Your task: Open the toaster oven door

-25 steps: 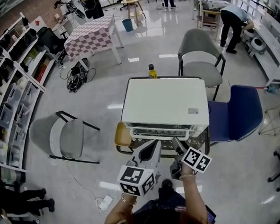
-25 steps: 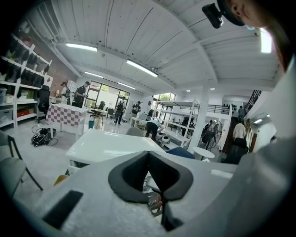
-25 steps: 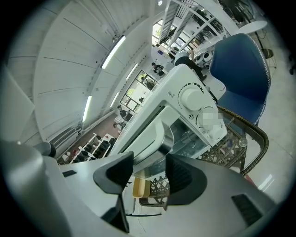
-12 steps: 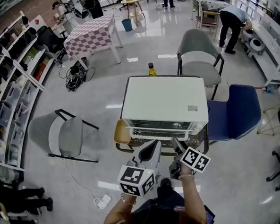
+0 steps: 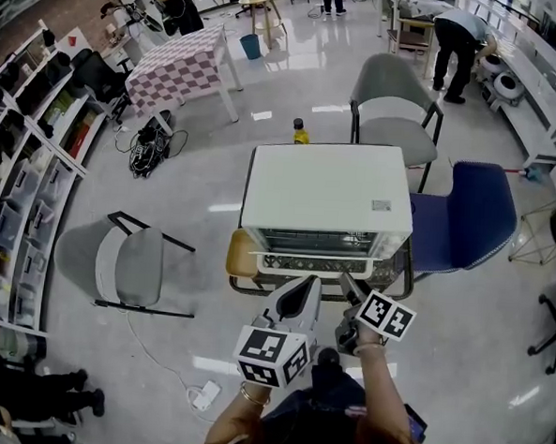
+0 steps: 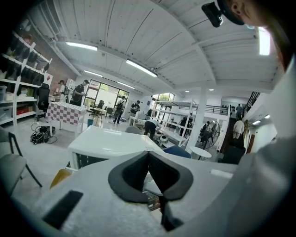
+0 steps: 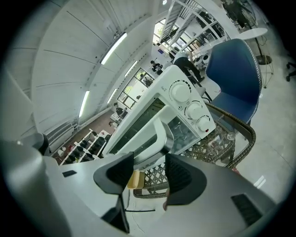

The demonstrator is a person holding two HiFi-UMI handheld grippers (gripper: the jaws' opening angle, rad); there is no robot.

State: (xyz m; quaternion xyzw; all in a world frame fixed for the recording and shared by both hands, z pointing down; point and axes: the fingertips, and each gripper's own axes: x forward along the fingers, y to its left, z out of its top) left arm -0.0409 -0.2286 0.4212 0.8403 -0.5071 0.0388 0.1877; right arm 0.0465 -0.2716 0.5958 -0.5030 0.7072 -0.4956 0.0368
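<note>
Toaster oven sits on a low wicker counter, front toward the person. Approach step: right gripper, fingers spread w/ nothing btwn them, lines up just short of the door handle. Left gripper: fingers pressed together, empty. Next: straddle handle, clench, pull down. Blue chair close at right; floor in front looks open for the door's swing.
</note>
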